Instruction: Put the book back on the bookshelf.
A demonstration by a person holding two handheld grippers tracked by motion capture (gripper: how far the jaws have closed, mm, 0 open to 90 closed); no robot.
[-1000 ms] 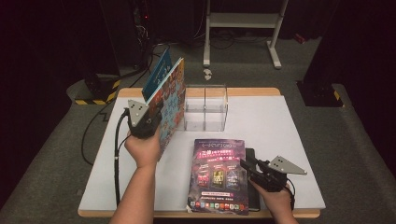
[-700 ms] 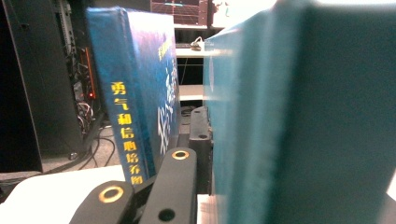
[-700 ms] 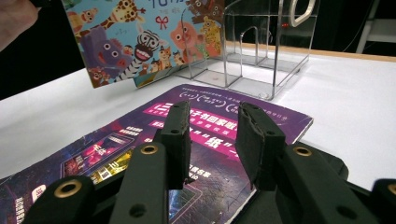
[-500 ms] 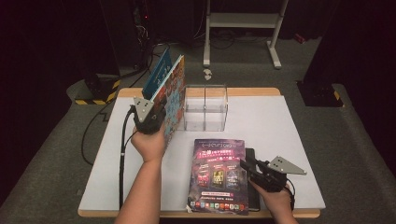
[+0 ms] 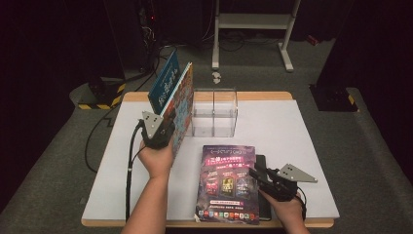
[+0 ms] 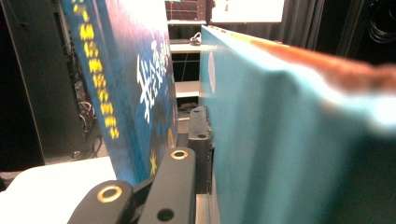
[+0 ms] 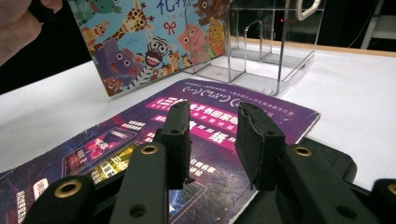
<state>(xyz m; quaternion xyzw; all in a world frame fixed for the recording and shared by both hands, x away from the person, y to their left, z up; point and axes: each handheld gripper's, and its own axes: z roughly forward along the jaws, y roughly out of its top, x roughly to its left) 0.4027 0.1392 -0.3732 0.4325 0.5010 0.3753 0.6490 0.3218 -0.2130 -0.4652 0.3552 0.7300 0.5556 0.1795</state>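
Change since a second ago: left gripper (image 5: 157,130) and its picture book have shifted slightly toward the near edge; right gripper has not stirred.
Picture book (image 5: 179,105): upright on its lower edge at roughly ten o'clock on the table, just left of the clear organiser; animal-cartoon cover faces right.
Blue book (image 5: 164,82): stands behind it, leaning away to the left, gold and white lettering on the cover (image 6: 126,79).
Left gripper: jaws pressed tight on the near edge of the picture book, teal back cover (image 6: 261,140) against the jaw.
Left hand (image 5: 157,160): wrapped round the gripper body, cable trailing off at seven o'clock.
Clear organiser (image 5: 214,113): twelve o'clock, two compartments, nothing inside.
Purple magazine (image 5: 228,183): flat at six o'clock, overhanging a thin black pad (image 5: 263,185) on its right.
Right gripper (image 5: 263,176): at five o'clock, jaws partly spread, pinching nothing, hovering just over the magazine's right edge.
Table (image 5: 292,146): white top, wooden rim.
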